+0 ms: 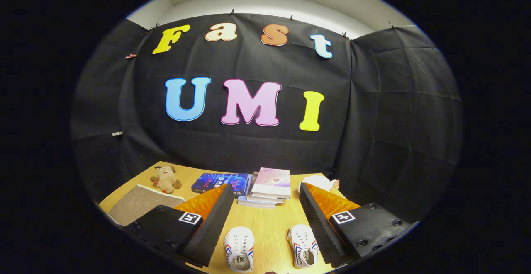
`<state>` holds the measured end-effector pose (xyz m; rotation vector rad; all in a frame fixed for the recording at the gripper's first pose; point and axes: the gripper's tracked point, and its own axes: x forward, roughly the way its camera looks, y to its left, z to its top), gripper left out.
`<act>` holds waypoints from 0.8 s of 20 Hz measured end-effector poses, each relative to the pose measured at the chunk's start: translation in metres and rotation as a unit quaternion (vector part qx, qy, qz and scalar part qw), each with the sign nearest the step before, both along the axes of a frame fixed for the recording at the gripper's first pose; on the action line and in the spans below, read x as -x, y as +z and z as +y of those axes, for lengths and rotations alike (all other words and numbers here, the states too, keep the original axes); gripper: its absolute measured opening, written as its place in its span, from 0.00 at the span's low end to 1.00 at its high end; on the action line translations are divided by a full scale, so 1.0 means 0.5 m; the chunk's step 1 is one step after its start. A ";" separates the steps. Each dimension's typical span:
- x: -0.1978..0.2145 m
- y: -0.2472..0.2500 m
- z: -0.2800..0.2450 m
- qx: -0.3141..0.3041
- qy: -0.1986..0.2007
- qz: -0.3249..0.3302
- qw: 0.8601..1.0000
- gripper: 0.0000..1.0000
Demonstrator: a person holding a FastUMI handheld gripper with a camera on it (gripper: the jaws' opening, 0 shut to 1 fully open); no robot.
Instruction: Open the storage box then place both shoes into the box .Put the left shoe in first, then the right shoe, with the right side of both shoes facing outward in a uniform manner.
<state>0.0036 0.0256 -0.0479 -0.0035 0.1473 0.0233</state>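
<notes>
Black creased cloth backs a pale wooden table (265,224). Held above it, the gripper (265,195) has its ribbed, wedge-shaped fingers spread wide apart, gripping nothing; each carries a square black-and-white marker. Between the fingers lie two white canvas shoes, the left-hand shoe (239,249) and the right-hand shoe (303,251), side by side but apart, with red and blue side stripes and printed insoles too small to read. Just beyond the fingertips sits a stack of books (269,187), glossy covers, beside a blue book (219,183) with illegible writing. Further left lie a plush toy (166,178) and a grey woven mat (143,205). A white object (317,181), possibly fabric, shows past the right finger.
</notes>
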 end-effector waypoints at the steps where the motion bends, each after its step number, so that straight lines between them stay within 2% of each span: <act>1: -0.004 -0.010 0.002 -0.005 0.003 0.007 1.000 0.98; 6: -0.019 -0.084 0.031 -0.079 0.052 0.083 0.992 0.98; 9: -0.015 -0.146 0.058 -0.119 0.108 0.140 0.977 0.98; 13: 0.004 -0.225 0.110 -0.181 0.183 0.219 0.941 0.98; 16: 0.039 -0.268 0.163 -0.224 0.255 0.270 0.901 0.98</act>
